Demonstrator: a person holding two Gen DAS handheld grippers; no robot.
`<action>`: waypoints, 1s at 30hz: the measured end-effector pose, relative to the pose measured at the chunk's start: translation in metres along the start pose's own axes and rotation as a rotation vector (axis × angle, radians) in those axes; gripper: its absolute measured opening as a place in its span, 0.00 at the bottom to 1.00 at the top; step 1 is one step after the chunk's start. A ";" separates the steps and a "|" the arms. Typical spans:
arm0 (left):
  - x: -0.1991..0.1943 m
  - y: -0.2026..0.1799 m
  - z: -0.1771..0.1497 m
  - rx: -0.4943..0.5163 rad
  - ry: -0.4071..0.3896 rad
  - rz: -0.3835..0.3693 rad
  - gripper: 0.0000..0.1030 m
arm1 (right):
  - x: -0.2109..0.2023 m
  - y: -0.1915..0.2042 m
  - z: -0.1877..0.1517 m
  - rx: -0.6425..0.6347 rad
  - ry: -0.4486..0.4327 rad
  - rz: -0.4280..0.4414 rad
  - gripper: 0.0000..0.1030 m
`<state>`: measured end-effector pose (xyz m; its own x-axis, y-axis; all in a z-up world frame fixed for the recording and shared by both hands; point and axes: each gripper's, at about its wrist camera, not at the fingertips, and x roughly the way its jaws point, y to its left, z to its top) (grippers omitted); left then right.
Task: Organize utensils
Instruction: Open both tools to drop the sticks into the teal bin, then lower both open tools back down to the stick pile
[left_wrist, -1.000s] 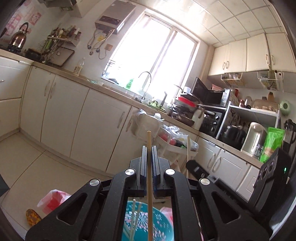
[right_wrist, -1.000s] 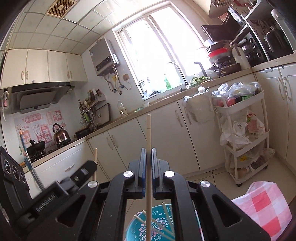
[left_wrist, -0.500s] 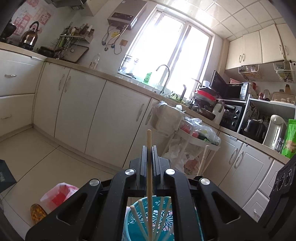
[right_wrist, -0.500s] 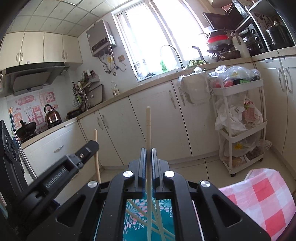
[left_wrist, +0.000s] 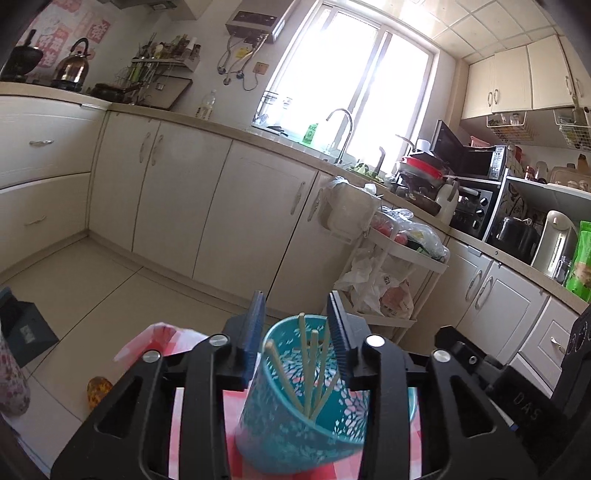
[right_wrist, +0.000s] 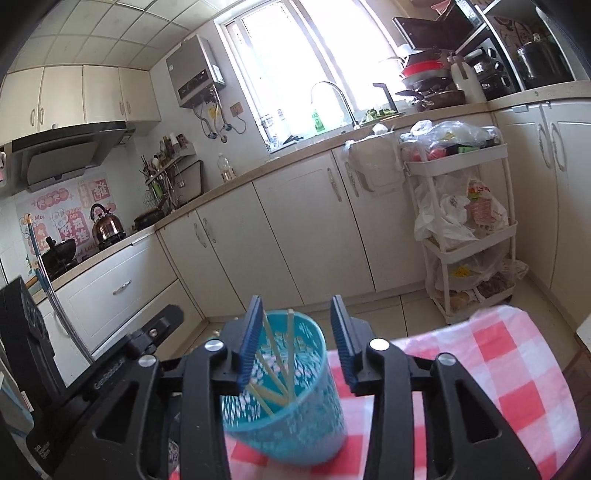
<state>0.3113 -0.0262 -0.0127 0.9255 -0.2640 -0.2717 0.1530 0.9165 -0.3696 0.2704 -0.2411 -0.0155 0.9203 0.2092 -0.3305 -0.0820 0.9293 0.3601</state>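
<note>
One teal cup (left_wrist: 303, 402), perhaps five chopsticks (left_wrist: 312, 373) standing tips-down, leaning, left gripper (left_wrist: 295, 334) and right gripper (right_wrist: 295, 339) both just spread, empty.

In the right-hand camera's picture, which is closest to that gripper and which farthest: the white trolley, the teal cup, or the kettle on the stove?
1. Teal cup: nearest, right beneath the right gripper, on the checked cloth.
2. White trolley: farther, on the right, against the cabinets.
3. Kettle: farthest, at the far left on the stove.
</note>
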 end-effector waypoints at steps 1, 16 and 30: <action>-0.009 0.003 -0.006 -0.008 0.007 0.009 0.39 | -0.009 -0.001 -0.006 -0.001 0.019 -0.003 0.44; -0.083 0.046 -0.153 -0.164 0.334 0.101 0.52 | -0.076 -0.030 -0.131 -0.045 0.327 -0.201 0.50; -0.084 0.051 -0.152 -0.173 0.373 0.094 0.60 | -0.067 -0.024 -0.150 -0.051 0.365 -0.216 0.53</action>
<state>0.1889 -0.0034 -0.1436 0.7386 -0.3015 -0.6029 -0.0162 0.8863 -0.4629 0.1535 -0.2321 -0.1332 0.7231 0.0940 -0.6843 0.0706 0.9755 0.2086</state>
